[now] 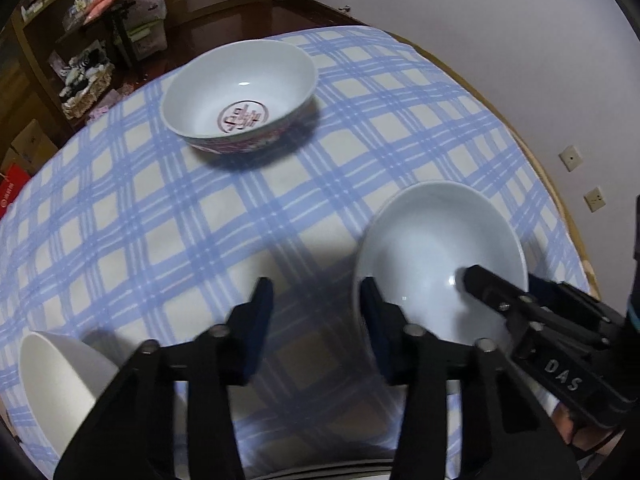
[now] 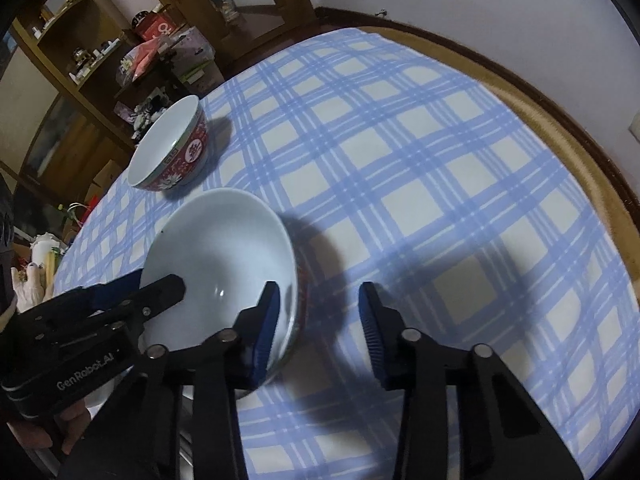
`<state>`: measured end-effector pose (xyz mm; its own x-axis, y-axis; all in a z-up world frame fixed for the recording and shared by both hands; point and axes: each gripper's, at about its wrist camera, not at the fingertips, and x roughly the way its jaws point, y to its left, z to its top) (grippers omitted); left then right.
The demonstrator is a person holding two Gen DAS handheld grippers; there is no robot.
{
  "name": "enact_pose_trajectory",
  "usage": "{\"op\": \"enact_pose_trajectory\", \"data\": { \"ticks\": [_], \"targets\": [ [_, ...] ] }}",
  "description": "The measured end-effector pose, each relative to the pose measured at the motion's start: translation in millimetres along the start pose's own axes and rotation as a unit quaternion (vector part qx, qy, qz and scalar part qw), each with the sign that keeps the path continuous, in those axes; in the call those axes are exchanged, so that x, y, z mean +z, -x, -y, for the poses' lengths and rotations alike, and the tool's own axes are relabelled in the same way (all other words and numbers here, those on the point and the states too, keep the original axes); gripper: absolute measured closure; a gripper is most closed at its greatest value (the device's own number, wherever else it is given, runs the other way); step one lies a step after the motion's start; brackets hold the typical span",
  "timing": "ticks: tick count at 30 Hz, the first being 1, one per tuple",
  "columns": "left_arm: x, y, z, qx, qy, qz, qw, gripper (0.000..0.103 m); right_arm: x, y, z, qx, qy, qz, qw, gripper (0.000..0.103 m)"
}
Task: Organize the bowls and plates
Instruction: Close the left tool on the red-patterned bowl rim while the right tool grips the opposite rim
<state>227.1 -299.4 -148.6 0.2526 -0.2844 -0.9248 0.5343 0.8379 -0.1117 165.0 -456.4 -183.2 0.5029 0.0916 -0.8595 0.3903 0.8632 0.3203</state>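
A red-patterned bowl (image 1: 240, 96) with a red emblem inside stands at the far side of the blue checked tablecloth (image 1: 160, 216); it also shows in the right wrist view (image 2: 170, 148). A second bowl (image 1: 436, 256) with a pale inside stands near; it also shows in the right wrist view (image 2: 220, 264). My left gripper (image 1: 316, 300) is open beside this bowl's left rim. My right gripper (image 2: 320, 300) is open, its left finger (image 2: 266, 320) over the rim. A white bowl (image 1: 56, 384) lies tilted at the lower left.
The tablecloth (image 2: 420, 160) covers a round wooden table (image 2: 560, 128) whose edge runs along the right, close to a white wall. Shelves and boxes (image 1: 100, 40) stand beyond the far left edge.
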Motion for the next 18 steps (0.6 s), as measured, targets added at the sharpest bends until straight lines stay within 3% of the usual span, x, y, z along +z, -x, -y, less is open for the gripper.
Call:
{"op": "enact_pose_trajectory", "data": {
  "ticks": [2,5,11,18],
  "targets": [
    [-0.6,-0.8,3.8,-0.014,-0.001,-0.003,0.9999,0.082,-0.5,-2.3,-3.7,0.013,0.003,-0.005,1.0,0.076],
    [-0.4,-1.3,8.9,-0.025,-0.003,-0.007,0.9997,0.095,-2.1,-5.7,-10.5,0.013,0.014,-0.012,1.0,0.084],
    [-2.4,1.3,12.1,-0.018,-0.006,-0.005,0.9998,0.096,-6.5,-6.7,-20.0,-0.012,0.029,-0.007,0.999,0.085],
    [-5.8,8.1,7.7,-0.023,0.008,-0.008,0.9997,0.096,-7.4,0.2,-16.5,0.015,0.016,0.0,1.0,0.085]
  ]
}}
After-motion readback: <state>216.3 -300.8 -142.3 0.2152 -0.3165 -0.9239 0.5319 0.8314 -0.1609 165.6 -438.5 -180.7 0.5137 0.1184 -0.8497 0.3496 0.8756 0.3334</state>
